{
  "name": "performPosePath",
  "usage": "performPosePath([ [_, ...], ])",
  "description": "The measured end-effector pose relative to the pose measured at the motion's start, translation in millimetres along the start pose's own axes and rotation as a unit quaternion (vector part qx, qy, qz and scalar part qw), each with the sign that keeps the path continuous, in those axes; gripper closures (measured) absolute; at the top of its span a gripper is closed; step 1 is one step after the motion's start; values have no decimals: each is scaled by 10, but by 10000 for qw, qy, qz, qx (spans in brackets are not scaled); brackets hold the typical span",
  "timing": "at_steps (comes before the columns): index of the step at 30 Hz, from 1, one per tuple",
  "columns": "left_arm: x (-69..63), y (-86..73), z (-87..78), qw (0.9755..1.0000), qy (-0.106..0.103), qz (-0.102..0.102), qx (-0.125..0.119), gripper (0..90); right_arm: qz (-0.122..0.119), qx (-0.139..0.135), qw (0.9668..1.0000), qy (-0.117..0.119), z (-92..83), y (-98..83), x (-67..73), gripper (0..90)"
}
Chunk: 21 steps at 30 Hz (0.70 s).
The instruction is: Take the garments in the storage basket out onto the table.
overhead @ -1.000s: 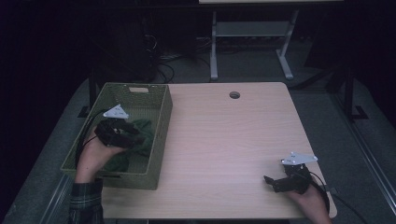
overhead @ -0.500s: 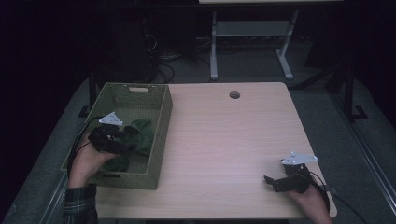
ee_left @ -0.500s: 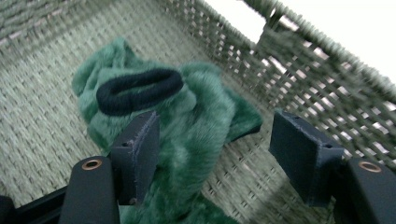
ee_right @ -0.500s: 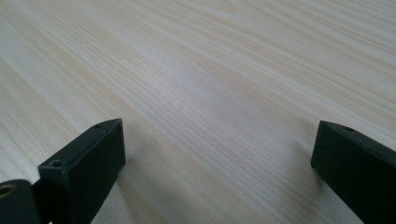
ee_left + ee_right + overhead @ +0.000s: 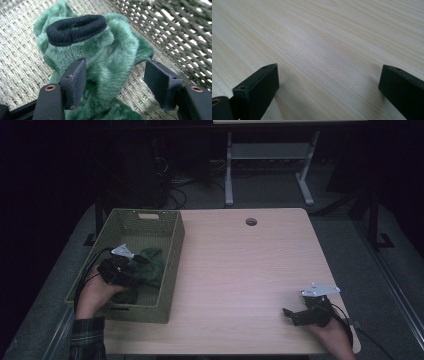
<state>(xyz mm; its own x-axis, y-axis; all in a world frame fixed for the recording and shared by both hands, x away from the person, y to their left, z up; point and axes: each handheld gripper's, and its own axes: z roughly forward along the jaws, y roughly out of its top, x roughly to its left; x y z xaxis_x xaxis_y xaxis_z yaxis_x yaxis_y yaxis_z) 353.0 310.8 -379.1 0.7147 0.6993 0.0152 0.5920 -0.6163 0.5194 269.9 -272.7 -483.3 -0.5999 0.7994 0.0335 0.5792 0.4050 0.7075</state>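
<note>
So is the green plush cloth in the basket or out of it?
In. The green plush cloth lies bunched on the woven basket floor, between the left gripper jaws.

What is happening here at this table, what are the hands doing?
A person works with two hand-held grippers. The left gripper is down inside the woven basket, its jaws closing around a green plush item with a black elastic band, not yet clamped. The right gripper rests open over the bare wooden table.
</note>
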Motion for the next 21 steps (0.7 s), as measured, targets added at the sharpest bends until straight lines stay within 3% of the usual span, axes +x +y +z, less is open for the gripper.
performPosePath([
  [15,83,-38,241,9987,30,152,486,446,1,-1,10000,0,0,0,1,24],
  [18,97,-42,255,9983,-13,101,570,599,1,-1,10000,0,0,0,1,25],
  [19,103,-42,257,9983,-63,58,573,599,1,-1,10000,0,0,0,1,25],
  [21,105,-36,252,9984,-188,-23,524,741,1,-1,10000,0,0,0,1,24],
])
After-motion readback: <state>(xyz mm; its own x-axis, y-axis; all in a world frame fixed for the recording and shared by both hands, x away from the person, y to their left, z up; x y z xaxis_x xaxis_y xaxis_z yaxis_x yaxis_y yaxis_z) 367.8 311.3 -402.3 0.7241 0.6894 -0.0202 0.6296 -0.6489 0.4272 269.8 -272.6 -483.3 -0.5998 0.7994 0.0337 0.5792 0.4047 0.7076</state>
